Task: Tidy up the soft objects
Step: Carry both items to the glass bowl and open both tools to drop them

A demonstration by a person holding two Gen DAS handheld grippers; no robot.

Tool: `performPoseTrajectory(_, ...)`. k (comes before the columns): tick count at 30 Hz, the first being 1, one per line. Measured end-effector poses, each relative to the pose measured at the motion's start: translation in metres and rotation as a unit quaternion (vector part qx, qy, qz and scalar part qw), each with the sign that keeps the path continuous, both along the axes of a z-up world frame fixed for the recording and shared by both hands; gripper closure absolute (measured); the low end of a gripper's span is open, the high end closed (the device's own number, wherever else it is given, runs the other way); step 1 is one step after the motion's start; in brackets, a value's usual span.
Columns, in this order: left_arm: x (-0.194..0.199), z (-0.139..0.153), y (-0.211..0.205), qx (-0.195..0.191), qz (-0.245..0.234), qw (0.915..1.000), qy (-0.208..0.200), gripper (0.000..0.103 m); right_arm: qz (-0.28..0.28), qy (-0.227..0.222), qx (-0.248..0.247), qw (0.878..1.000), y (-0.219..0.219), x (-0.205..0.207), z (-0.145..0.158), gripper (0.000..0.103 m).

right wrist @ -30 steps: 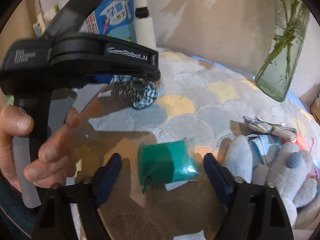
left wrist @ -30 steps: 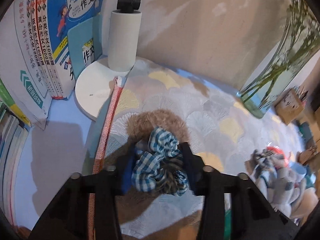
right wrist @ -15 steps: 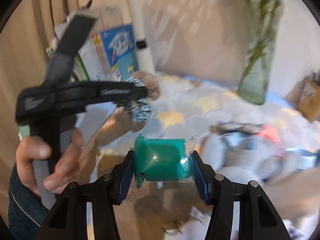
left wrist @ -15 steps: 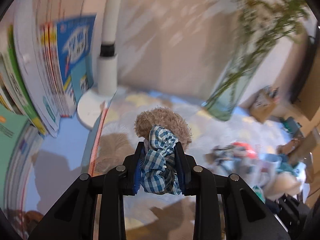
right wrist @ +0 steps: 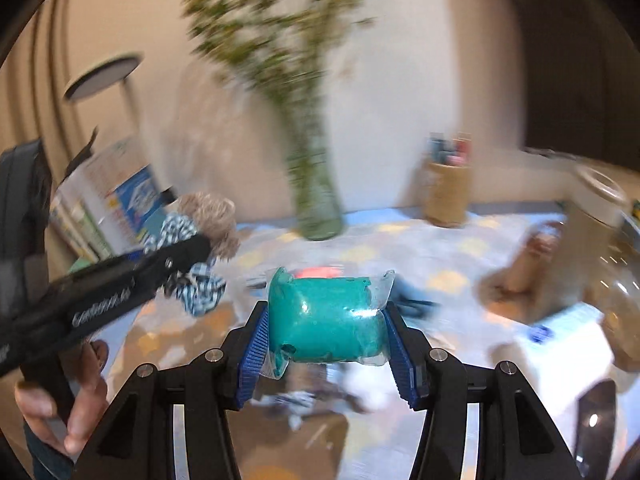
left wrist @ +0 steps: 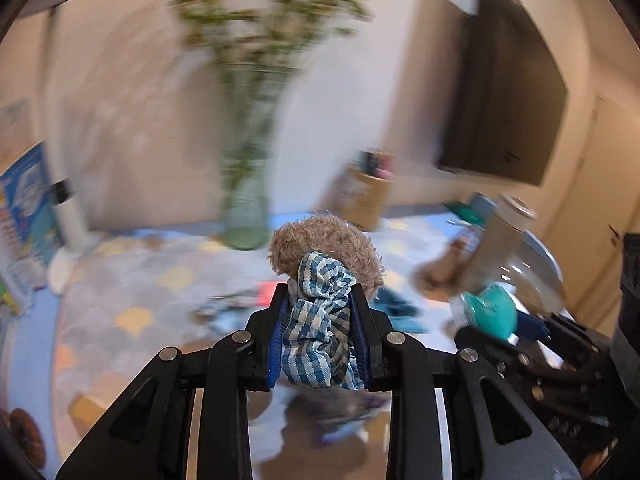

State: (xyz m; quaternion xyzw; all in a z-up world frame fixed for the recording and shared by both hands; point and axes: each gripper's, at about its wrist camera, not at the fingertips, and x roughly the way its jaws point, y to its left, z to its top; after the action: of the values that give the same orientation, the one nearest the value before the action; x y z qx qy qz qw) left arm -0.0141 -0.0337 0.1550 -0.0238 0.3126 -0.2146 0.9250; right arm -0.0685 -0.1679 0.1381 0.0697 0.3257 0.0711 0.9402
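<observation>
The checked blue-and-white scrunchie point(left wrist: 320, 332), with a fuzzy brown scrunchie point(left wrist: 326, 246) bunched just beyond it, sits pinched between the blue pads of the left gripper point(left wrist: 319, 336), whose jaws stand narrow and press the cloth on both sides; the fuzzy one pokes out past the fingertips, and whether the pads have it too cannot be told. The teal putty pack point(right wrist: 326, 316) in clear wrap is clamped across the right gripper point(right wrist: 326, 332), jaws about half apart, pads touching both ends. Both loads hang above the patterned tablecloth point(right wrist: 360, 248); ahead stand a glass vase point(right wrist: 318, 204) and a pencil cup point(right wrist: 446, 198), to the right a clear jar point(right wrist: 600, 216). The risks, as I judge them: the brown scrunchie may slip free if it is only snagged; the slick wrap could slide on the pads; a fast swing might clip the vase or jar.
</observation>
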Motion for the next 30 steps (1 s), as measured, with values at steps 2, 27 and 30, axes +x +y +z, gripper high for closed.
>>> performPoseTrajectory(2, -0.004, -0.001, -0.032, 0.004, -0.028, 0.9996, 0.004, 0.077, -0.027, 0.003, 0.014, 1.000, -0.032, -0.009, 0.003, 0.049)
performPoseTrajectory(27, -0.006, -0.008, -0.375, 0.077, -0.244, 0.9668, -0.005, 0.058, -0.362, 0.072, 0.128, 0.921, -0.379, -0.039, -0.018, 0.033)
performPoseTrajectory(30, -0.001, -0.016, -0.390, 0.076, -0.261, 0.9623, 0.005, 0.035, -0.373, 0.081, 0.154, 0.911, -0.397, -0.042, -0.030, 0.021)
